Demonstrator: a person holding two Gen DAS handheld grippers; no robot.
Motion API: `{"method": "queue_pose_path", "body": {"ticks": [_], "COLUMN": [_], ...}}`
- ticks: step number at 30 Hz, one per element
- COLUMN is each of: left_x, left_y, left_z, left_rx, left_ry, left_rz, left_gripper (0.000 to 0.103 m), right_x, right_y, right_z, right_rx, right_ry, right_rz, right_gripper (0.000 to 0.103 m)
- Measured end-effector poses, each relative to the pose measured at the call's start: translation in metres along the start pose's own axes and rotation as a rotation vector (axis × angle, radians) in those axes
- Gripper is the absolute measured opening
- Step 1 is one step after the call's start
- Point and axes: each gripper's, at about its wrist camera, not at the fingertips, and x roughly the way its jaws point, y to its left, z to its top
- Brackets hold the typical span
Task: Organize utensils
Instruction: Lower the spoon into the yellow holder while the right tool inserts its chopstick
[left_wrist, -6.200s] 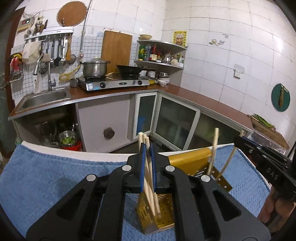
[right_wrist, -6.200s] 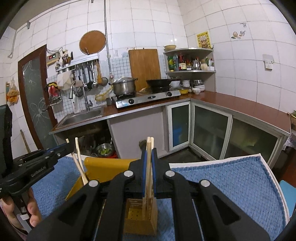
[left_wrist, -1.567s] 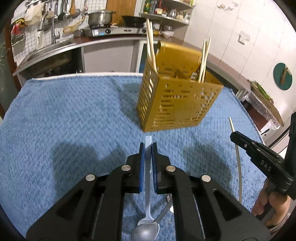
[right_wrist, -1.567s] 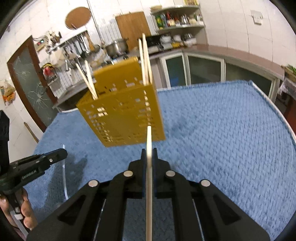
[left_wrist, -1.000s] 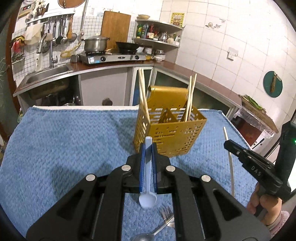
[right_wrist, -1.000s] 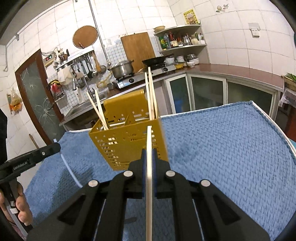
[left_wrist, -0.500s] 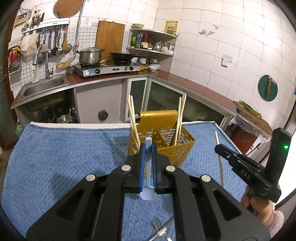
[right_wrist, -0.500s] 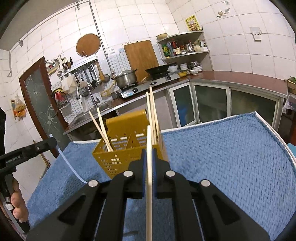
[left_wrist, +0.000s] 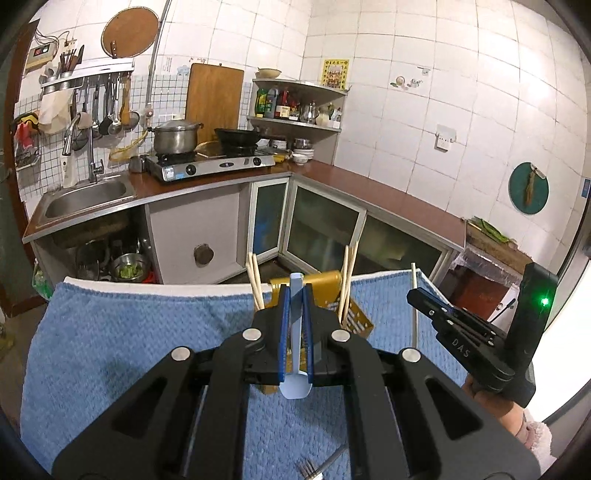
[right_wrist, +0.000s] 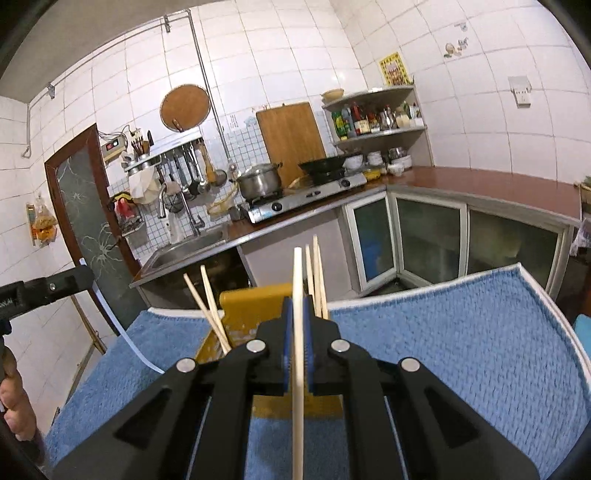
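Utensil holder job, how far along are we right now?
Partway. Two pairs of chopsticks already stand in the yellow utensil holder. In hand: the left gripper clamps a light blue spoon, the right gripper a single chopstick, both held above the holder. Left: a fork lies on the blue towel.

A rough, looped blue terry towel (left_wrist: 118, 343) covers the surface, matt throughout. On it stands a mustard-yellow utensil caddy (right_wrist: 255, 299) of smooth, perforated plastic with a slight sheen; the chopsticks (left_wrist: 255, 280) standing in it look like pale, matt wood or bamboo. The left gripper (left_wrist: 295, 332) is matt black plastic with bright metal screws, its fingers (left_wrist: 283, 332) faced with blue rubbery pads, closed on a pale blue, glossy plastic spoon (left_wrist: 295, 384). The right gripper (right_wrist: 295, 339), of the same make, clamps a pale matt chopstick (right_wrist: 297, 332). At 6 o'clock in the left view lies a shiny metal fork (left_wrist: 314, 469).
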Motion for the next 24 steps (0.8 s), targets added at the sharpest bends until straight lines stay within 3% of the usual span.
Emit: {"method": "queue_pose_path", "body": {"ticks": [11,16,19,24], "left_x": [0.01,0.02,0.03,0.054], "left_y": [-0.004,-0.002,0.001,0.006], "left_z": [0.037,0.044,0.044,0.036], "left_rx": [0.027,0.03,0.032,0.031], "left_ry": [-0.028,-0.023,-0.013,-0.001], "left_rz": [0.015,0.021,0.031,0.031], "left_gripper": [0.006,0.006,0.006,0.006], "right_x": [0.008,0.012,0.019,0.039], "right_y": [0.015,0.014,0.012,0.01], "right_z": [0.055,0.077,0.081,0.068], "right_rx": [-0.036,-0.035,-0.028,-0.033], "right_ry": [-0.145,-0.265,-0.342,-0.384], "right_rz": [-0.014,-0.02,-0.011,-0.008], "right_gripper": [0.006,0.006,0.006,0.006]}}
